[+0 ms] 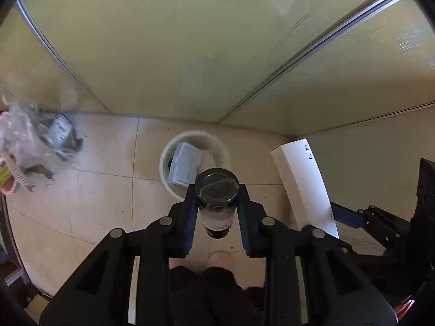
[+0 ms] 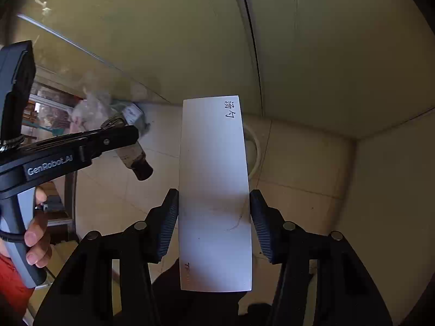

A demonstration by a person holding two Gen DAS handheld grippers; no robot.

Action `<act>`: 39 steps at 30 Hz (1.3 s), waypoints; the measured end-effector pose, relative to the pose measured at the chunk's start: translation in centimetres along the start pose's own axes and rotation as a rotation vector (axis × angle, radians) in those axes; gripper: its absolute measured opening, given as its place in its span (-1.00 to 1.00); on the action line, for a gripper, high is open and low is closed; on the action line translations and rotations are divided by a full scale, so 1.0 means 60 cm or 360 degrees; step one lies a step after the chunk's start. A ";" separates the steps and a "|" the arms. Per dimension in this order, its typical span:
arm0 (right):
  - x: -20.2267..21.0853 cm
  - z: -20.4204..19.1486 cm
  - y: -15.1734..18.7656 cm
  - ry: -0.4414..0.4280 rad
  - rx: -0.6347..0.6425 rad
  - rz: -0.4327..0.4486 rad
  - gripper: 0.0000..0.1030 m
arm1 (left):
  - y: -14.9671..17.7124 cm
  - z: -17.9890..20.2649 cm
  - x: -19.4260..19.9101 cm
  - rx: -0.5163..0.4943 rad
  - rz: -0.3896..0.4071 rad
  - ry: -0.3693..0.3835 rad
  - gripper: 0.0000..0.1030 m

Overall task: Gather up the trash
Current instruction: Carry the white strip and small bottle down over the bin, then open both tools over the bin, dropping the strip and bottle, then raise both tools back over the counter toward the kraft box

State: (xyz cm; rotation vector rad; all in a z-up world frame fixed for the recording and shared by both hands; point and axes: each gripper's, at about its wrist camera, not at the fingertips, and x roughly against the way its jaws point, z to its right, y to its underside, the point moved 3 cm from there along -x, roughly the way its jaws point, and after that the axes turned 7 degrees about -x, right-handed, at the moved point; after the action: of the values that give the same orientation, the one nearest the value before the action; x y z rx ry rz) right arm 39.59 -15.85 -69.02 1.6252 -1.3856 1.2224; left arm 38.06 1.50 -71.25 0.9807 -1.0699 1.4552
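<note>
Both hands are loaded and the drop into the bin looks close. The left gripper [image 1: 217, 198] has its fingers closed on a small glass bottle [image 1: 216, 201], held bottom-forward with its dark cap toward the camera, and it points down at a round white bin [image 1: 165, 157] that stands on the tiled floor [image 1: 95, 203] in the corner of the room. A clear plastic tray [image 1: 185, 165] already lies in the bin, so some trash seems collected. The right gripper [image 2: 214, 214] clamps a long white box [image 2: 214, 190] with handwriting near its far end; the bin's rim shows just behind the box. Neither item is released yet. On the floor to the left, near the wall, lies a crumpled clear plastic bag [image 1: 24, 141] beside some grey packaging [image 1: 61, 133], which probably remains to be picked up after these two go in.
</note>
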 end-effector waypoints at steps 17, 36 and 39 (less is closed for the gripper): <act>-0.376 0.068 -0.068 -0.0051 -0.0018 -0.0170 -0.04 | -0.012 -0.134 -0.411 -0.0042 -0.0243 0.0007 -0.47; -0.031 -0.032 -0.036 -0.0047 -0.0096 -0.0125 -0.03 | 0.005 -0.039 -0.039 -0.0083 -0.0174 -0.0132 -0.47; 0.107 -0.072 -0.032 -0.0054 -0.0085 -0.0027 -0.03 | 0.004 0.006 0.087 -0.0110 -0.0124 -0.0148 -0.47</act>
State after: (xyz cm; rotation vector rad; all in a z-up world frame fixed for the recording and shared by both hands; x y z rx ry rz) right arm 40.46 -13.70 -61.38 1.6251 -1.4105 1.1435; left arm 37.15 2.49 -66.21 1.0379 -1.1294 1.3116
